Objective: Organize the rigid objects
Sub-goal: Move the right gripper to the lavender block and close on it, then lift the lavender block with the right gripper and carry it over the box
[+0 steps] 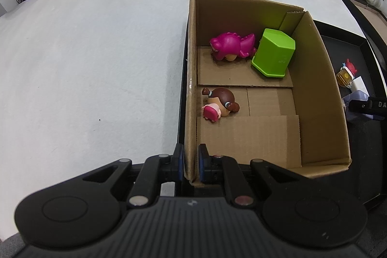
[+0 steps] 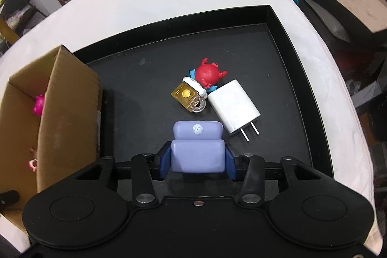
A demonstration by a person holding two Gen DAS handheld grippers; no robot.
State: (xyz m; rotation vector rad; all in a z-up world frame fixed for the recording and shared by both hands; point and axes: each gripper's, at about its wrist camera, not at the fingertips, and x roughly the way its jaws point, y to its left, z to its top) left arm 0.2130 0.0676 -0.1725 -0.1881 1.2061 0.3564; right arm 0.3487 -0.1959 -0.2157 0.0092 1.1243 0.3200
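Left gripper (image 1: 191,162) clamped on the cardboard box (image 1: 316,88) near-left wall, right gripper (image 2: 197,165) squeezing a lilac toy armchair (image 2: 197,149) over the black tray (image 2: 285,33), white charger (image 2: 233,109) just right

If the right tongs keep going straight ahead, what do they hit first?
The right tongs, shut on the lavender block toy, point across the black tray. First in line looks like the amber padlock charm, with the white charger just right of it; depth is hard to judge.

A lilac toy armchair (image 2: 197,151) sits upright on the black tray (image 2: 278,23). Beside it lie a white charger (image 2: 233,109) and a red figurine (image 2: 208,74).
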